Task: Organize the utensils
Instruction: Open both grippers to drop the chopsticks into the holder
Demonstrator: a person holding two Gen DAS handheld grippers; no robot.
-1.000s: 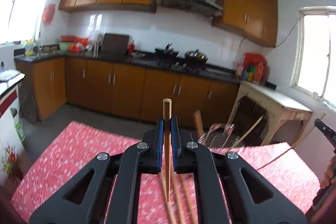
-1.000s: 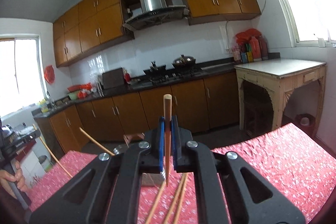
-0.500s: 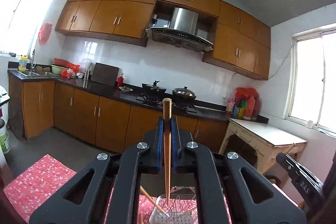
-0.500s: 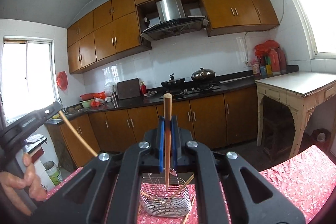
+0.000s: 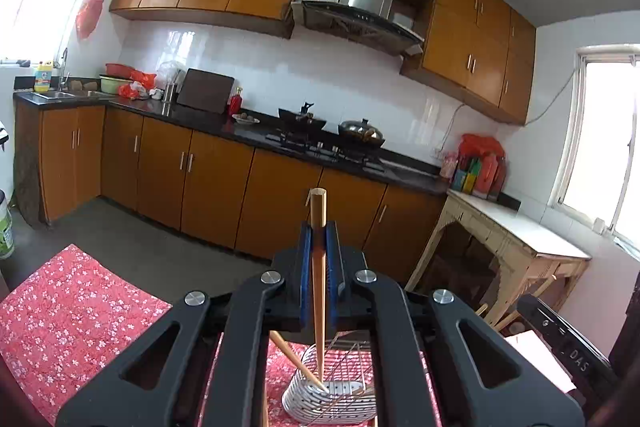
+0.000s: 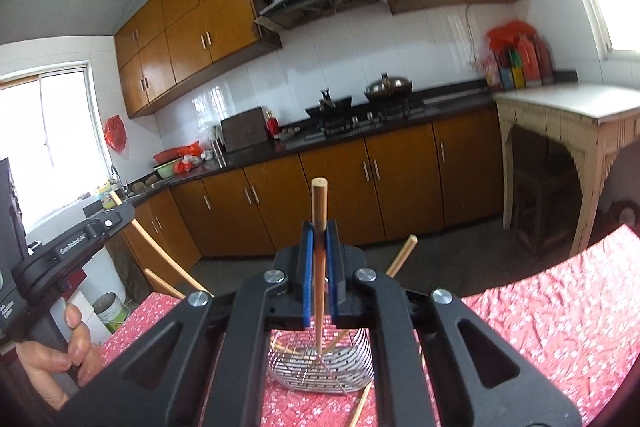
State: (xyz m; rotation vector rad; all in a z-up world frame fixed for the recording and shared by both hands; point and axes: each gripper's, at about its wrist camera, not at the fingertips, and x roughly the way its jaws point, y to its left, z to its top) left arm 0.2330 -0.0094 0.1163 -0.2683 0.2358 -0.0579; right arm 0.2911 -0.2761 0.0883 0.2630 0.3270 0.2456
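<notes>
- Change since half a second ago: both views have tipped downward, so the wire basket [image 5: 332, 391] shows more fully at bottom centre; the other gripper has slid toward each frame's edge.
- Left gripper [image 5: 319, 259]: blue pads closed on a round wooden chopstick [image 5: 319, 267]; long axis vertical in frame, blunt end up, tapered tip down over the basket.
- Right gripper [image 6: 319, 259]: blue pads likewise clamped on a second wooden chopstick [image 6: 319, 267], same orientation, tip just above the basket's wires.
- Writing: "GenRobot.AI" on the left gripper's black body, left edge of the right view; "DAS" on the black unit at lower right of the left view.
- Basket: metal, curved wire walls, perforated base; loose chopsticks lean in it at angles.
- Tablecloth [image 6: 560, 315]: red, small white floral print, wrinkled.
</notes>
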